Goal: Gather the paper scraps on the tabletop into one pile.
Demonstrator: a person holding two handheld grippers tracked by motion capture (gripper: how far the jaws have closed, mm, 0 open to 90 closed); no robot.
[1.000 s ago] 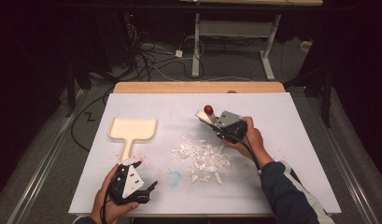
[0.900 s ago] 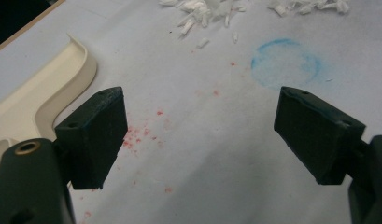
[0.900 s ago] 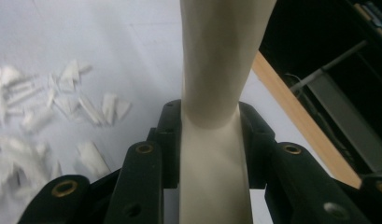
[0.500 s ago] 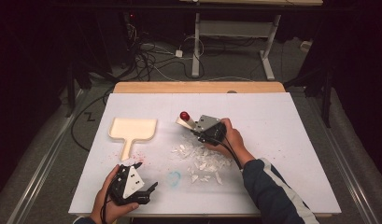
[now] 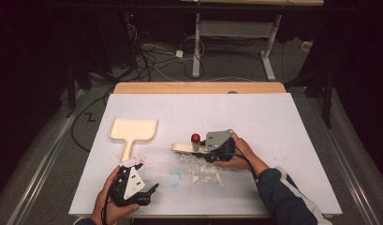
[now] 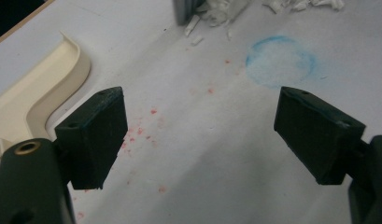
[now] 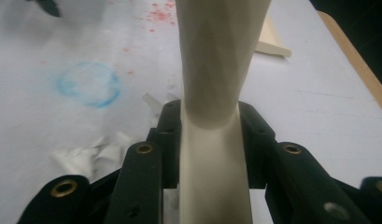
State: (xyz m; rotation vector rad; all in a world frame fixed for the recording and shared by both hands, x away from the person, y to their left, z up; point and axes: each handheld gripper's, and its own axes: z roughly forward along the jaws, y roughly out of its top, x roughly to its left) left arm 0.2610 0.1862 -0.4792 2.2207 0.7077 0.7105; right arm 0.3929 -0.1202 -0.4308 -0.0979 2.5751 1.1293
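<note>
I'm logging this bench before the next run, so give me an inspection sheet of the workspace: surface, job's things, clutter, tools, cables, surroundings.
Surface: white table, with red specks and a blue ring stain.
Job's things: cream brush over the white paper scraps; cream dustpan apart at left.
Clutter: nothing seen beyond the scraps.
Tools: right tool shut on the brush handle; left tool open, holding nothing.
Cables: tangle on the floor behind the table.
Surroundings: dark room, metal desk legs beyond.

Paper scraps (image 5: 205, 171) and dustpan (image 5: 133, 131) crowd the near table (image 5: 283, 122); far half open.
</note>
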